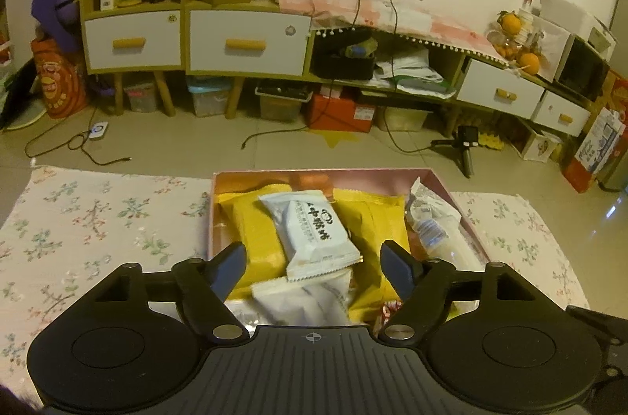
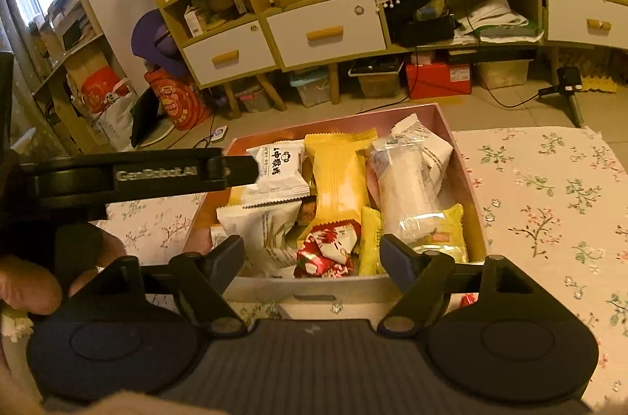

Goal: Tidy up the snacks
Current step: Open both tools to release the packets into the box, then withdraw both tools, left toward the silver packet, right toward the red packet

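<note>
A pink box (image 1: pixel 435 181) on a floral cloth holds several snack packets. A white packet with black print (image 1: pixel 310 232) lies on top of yellow packets (image 1: pixel 259 238), with clear-wrapped snacks (image 1: pixel 431 218) at the right. My left gripper (image 1: pixel 314 258) is open and empty, just above the box's near end. In the right wrist view the same box (image 2: pixel 461 156) shows a long yellow packet (image 2: pixel 337 175), white packets (image 2: pixel 274 171), a clear packet (image 2: pixel 404 187) and a red-and-white candy (image 2: pixel 329 250). My right gripper (image 2: pixel 312 254) is open and empty over the box's near edge. The left gripper's arm (image 2: pixel 137 175) reaches in from the left.
The floral cloth (image 2: pixel 549 203) spreads on both sides of the box. Beyond it lie the tiled floor, cables and a small tripod (image 1: pixel 467 144). Wooden shelves and drawers (image 1: pixel 247 42) with storage bins stand along the far wall.
</note>
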Demonstrator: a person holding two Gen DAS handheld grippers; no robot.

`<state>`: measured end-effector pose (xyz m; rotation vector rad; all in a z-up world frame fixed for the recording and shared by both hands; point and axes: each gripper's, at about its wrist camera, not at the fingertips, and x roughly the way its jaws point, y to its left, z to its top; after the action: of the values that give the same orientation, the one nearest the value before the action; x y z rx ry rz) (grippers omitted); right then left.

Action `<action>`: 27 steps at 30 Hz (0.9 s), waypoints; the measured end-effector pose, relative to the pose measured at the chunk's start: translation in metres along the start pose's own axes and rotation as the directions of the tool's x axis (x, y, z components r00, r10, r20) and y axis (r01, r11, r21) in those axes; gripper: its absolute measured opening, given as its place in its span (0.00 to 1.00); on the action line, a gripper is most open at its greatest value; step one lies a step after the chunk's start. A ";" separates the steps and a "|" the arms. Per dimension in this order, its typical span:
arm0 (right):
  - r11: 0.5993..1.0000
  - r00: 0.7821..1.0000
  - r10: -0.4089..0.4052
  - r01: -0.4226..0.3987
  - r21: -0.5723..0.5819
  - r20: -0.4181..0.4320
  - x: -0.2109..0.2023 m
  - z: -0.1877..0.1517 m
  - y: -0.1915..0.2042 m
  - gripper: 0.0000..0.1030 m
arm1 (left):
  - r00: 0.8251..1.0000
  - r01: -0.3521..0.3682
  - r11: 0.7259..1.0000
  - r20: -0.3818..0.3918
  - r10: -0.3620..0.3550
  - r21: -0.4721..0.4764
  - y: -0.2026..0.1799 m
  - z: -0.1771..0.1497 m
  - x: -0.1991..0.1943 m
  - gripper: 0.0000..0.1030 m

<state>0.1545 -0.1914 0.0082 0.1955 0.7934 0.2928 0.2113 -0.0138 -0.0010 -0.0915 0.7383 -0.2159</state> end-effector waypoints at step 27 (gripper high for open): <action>0.983 0.989 -0.150 0.148 -0.109 -0.014 -0.036 -0.049 -0.016 0.99 | 0.999 0.012 0.999 -0.048 -0.010 0.032 0.013 -0.088 -0.066 0.97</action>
<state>0.0979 -0.2153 -0.0061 0.0306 0.8070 0.1960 0.1065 0.0130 -0.0249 -0.0593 0.7822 -0.2411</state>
